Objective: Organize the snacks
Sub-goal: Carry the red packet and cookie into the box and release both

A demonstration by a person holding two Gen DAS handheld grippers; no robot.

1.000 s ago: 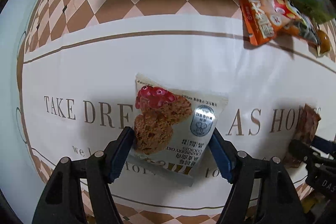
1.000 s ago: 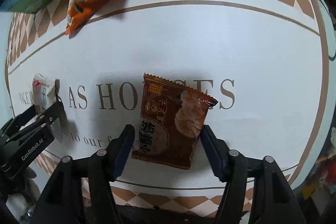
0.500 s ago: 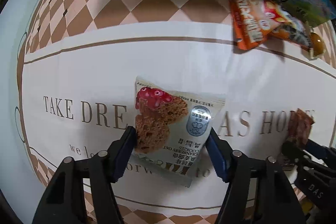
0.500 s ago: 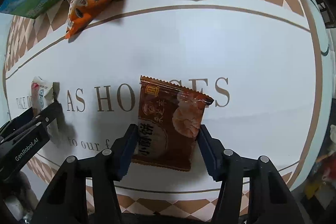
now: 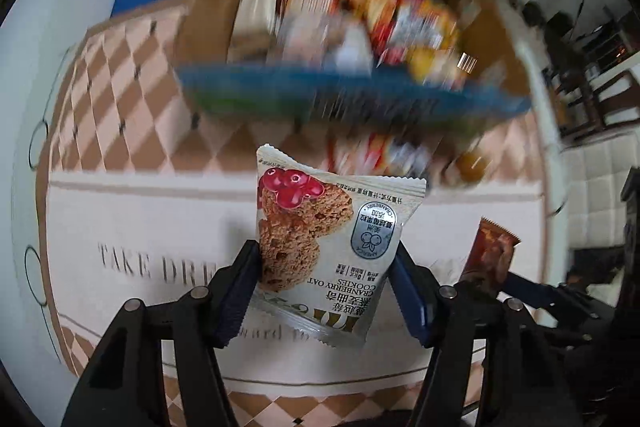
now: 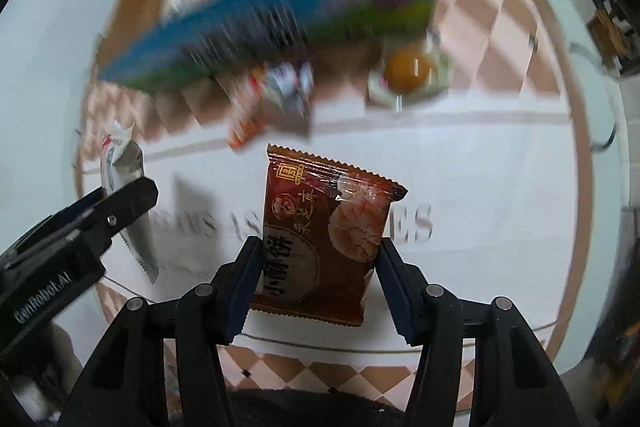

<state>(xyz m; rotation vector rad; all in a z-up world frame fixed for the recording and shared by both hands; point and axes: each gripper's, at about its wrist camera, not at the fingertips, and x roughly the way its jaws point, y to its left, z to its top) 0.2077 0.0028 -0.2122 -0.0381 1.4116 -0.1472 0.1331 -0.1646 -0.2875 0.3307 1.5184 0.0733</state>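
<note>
The cookie packet (image 5: 332, 251) is a pale, glossy pouch with crimped ends, printed with two brown oat cookies, red cranberries, a blue-grey round seal and the words CRANBERRY OAT COOKIES, which read upside down in the left wrist view. The brown packet (image 6: 324, 243) is a reddish-brown pouch with an orange serrated top edge, gold characters and a picture of a round pastry behind a shiny film.

Below both lies the counter (image 5: 132, 211), under a white cloth with large serif lettering and a border of tan and cream diamonds. At its far side stands an open cardboard box (image 5: 216, 11) with a blue and green front, heaped with bright snack bags, all badly blurred. Just in front of the box an orange bag (image 6: 256, 115) and a clear pouch (image 6: 408, 71) with an amber ball inside lie on the cloth. Pale padded chairs and dark shelving show beyond.

The left tool (image 5: 324, 287) pinches the cookie packet by its side edges; its jaws are closing a little further. The packet sticks up from the tool, clear of the cloth. The right tool (image 6: 316, 283) grips the brown packet the same way, pads pressed on both sides, and that packet too hangs above the counter. The two tools are side by side, each visible at the edge of the other's view.
</note>
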